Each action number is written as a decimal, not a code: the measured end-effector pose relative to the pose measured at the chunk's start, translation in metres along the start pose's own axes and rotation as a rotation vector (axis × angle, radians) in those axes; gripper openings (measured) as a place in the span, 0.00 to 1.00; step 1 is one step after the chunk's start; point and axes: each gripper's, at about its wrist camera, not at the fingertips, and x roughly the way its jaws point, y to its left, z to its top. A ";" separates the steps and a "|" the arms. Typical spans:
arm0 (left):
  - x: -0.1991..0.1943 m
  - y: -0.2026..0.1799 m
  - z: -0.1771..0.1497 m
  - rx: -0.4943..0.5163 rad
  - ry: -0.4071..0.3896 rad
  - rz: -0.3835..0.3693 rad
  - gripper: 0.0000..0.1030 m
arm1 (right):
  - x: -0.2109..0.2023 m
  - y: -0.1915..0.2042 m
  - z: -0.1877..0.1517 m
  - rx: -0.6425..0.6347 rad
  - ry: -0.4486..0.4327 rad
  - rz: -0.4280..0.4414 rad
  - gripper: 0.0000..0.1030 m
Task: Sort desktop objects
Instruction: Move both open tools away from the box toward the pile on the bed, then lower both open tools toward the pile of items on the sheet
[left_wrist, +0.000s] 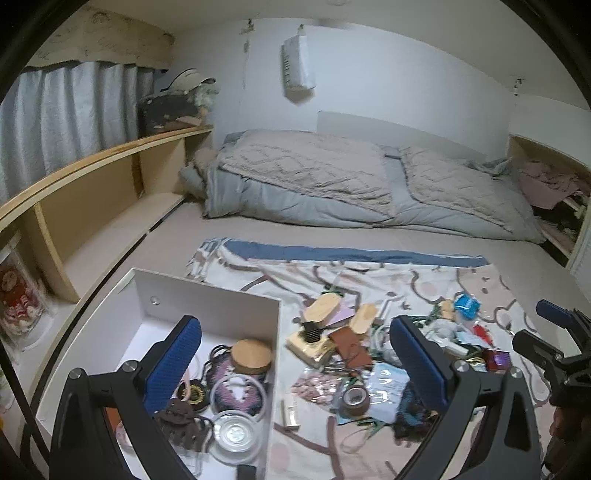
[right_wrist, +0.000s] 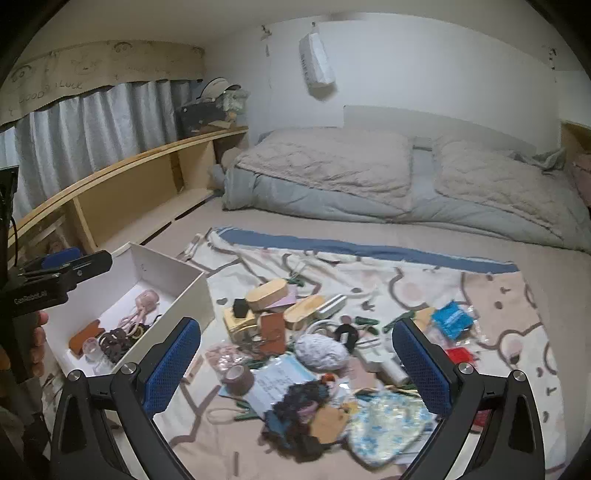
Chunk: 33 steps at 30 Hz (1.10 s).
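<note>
A pile of small objects lies on a patterned cloth (right_wrist: 406, 280) on the bed: a brown tape roll (right_wrist: 238, 379), a grey knitted ball (right_wrist: 321, 350), a wooden oval case (right_wrist: 266, 293), a blue packet (right_wrist: 452, 318), a floral pouch (right_wrist: 388, 424). A white box (left_wrist: 207, 299) at the left holds coasters, a wooden lid (left_wrist: 251, 356) and a glass dish (left_wrist: 232, 434). My left gripper (left_wrist: 295, 362) is open and empty, straddling the box's right wall. My right gripper (right_wrist: 295, 362) is open and empty above the pile. The tape roll also shows in the left wrist view (left_wrist: 355, 399).
A folded grey quilt (right_wrist: 369, 177) lies across the back of the bed. A wooden shelf (left_wrist: 92, 184) runs along the left wall under a curtain. The right gripper shows at the right edge of the left wrist view (left_wrist: 565, 354).
</note>
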 end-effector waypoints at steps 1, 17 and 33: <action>-0.002 -0.003 0.001 0.007 -0.006 -0.008 1.00 | -0.003 -0.003 0.000 0.001 -0.003 -0.002 1.00; -0.027 -0.023 0.005 -0.009 -0.106 -0.088 1.00 | -0.046 -0.046 0.001 0.018 -0.081 -0.068 1.00; -0.001 -0.052 -0.008 0.009 -0.037 -0.160 1.00 | -0.062 -0.077 -0.021 -0.059 -0.063 -0.172 1.00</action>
